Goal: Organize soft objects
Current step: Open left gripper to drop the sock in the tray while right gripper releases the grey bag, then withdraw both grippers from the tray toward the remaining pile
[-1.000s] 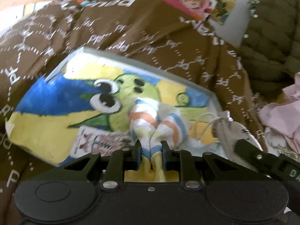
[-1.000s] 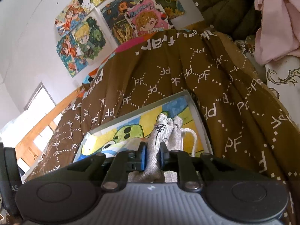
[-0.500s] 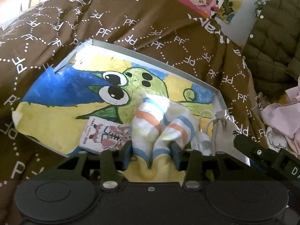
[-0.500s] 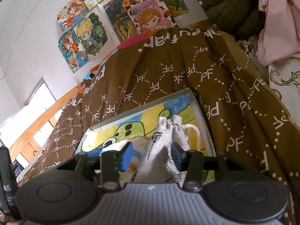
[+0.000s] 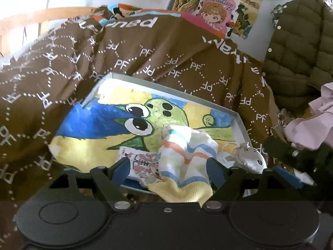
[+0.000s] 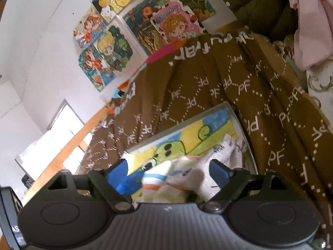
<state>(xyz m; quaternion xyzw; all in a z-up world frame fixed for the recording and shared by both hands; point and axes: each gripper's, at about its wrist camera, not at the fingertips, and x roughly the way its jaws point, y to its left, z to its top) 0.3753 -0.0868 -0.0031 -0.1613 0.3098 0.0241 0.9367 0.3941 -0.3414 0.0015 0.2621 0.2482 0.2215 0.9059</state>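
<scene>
The striped sock, banded in white, orange, blue and pale yellow, lies crumpled in the near part of a shallow grey tray, its yellow cuff spilling over the tray's near edge. Just to its right in the same tray lies a small grey drawstring pouch, its white cord looped beside it. In the right wrist view the pouch sits against the tray's right wall, touching the sock.

The left claw stands wide open, its blue-padded fingers either side of the sock without pressing it. The right claw is likewise spread wide, holding nothing, with the sock and pouch lying between and beyond its fingers.

The tray floor is lined with a painted picture of a green cartoon creature with big eyes on blue and yellow. A small printed card lies on it, left of the sock. The tray rests on a brown blanket patterned with white "PF" letters, spread over a bed. Beyond it are cartoon posters on a white wall, an olive quilted jacket and a pink cloth at the right.
</scene>
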